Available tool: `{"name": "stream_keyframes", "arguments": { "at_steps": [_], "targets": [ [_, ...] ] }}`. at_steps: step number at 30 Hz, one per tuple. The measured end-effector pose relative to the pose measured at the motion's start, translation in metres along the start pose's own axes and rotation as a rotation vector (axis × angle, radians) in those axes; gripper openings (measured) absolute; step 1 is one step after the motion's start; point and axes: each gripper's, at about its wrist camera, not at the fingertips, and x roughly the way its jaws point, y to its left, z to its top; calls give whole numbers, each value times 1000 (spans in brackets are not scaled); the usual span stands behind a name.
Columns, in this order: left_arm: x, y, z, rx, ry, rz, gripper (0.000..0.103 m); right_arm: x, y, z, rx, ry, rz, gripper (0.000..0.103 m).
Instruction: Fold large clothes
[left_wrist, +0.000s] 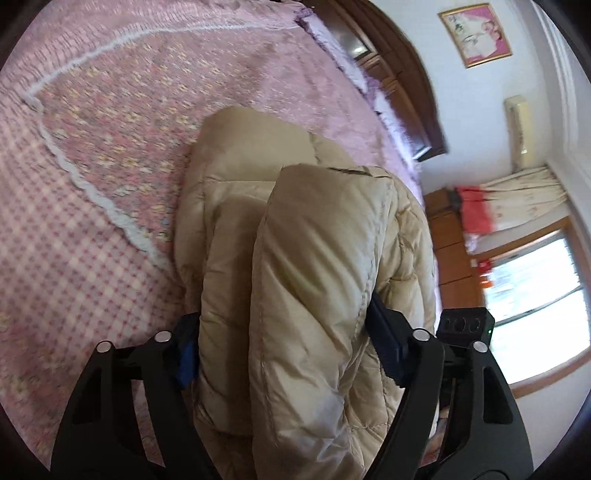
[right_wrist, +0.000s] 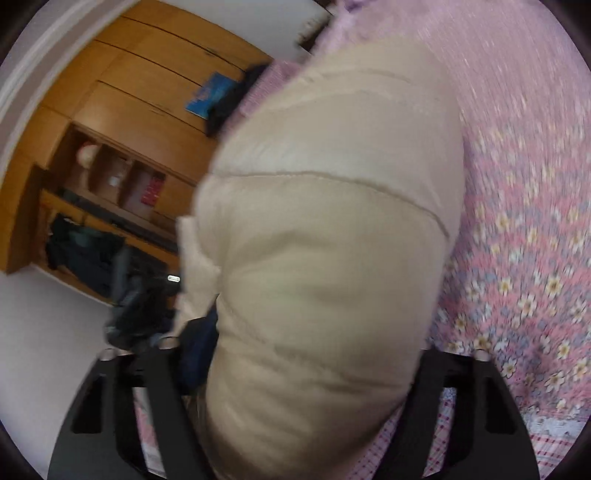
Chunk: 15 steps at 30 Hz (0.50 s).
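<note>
Beige puffer jacket (left_wrist: 295, 258) bunched above the pink floral bed (left_wrist: 110, 110), gripped thick in both claws: left claw (left_wrist: 284, 350) clenched on stacked quilted folds, right claw (right_wrist: 314, 350) clamped round a fat padded bulge. Probably light, springy, slick-shelled; best pinched along stitched seams, deep, lest padding squirm free.

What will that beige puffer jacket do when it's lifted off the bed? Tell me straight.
The puffer jacket will probably sag and flop: it bulges around both the left gripper and the right gripper. Its quilted padding suggests it is light for its bulk. The shiny shell may slip, so loose folds could slide open over the bedspread.
</note>
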Motion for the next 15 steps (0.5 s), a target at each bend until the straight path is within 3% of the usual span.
{"name": "stream_keyframes", "arguments": {
  "at_steps": [5,11,15],
  "targets": [
    [7,-22,-11,-2,-41,-75,66,-43,17,9,-78,-111,19,56],
    [36,-111,-28,173,-13,-85,64,-112,7,2,-56,-195,13,56],
    [59,-164,-45,284,20,-96,63,-160,-25,-10,-18,-232,-18,56]
  ]
}}
